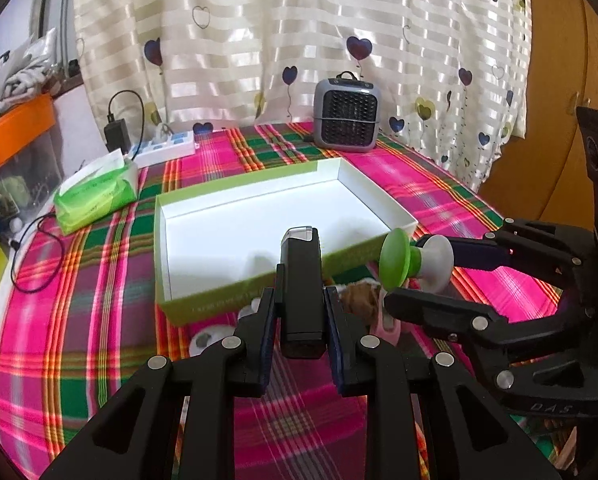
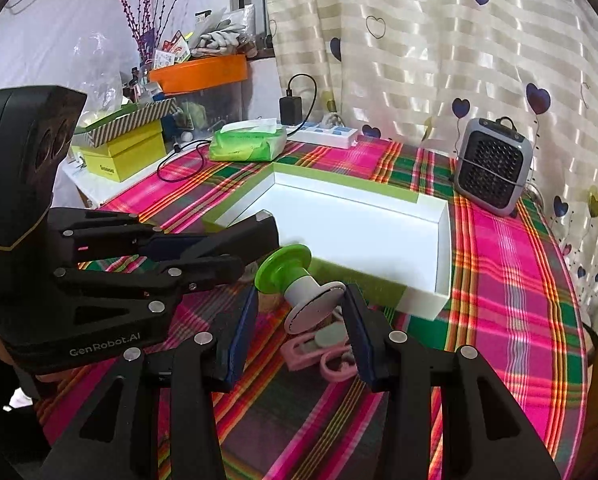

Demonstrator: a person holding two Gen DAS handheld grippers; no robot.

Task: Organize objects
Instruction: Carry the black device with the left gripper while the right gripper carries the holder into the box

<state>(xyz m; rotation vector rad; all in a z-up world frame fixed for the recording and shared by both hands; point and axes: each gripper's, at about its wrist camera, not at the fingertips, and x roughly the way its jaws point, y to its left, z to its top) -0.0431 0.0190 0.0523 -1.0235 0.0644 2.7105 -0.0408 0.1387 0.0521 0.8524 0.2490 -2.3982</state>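
Both your grippers loaded, hovering at the box's near edge

Black device (image 1: 301, 288) clamped in your left gripper (image 1: 301, 312), over the green/white box (image 1: 235, 292) front wall; green-white knob (image 2: 299, 284) pinched in your right gripper (image 2: 301, 320), just above the pink clips (image 2: 319, 354) on the plaid table (image 2: 499, 320)

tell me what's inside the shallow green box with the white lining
Nothing shows inside the shallow green-sided white-lined box: bare white floor in both views. The black rectangular device in the left gripper and the near wall hide a small strip.
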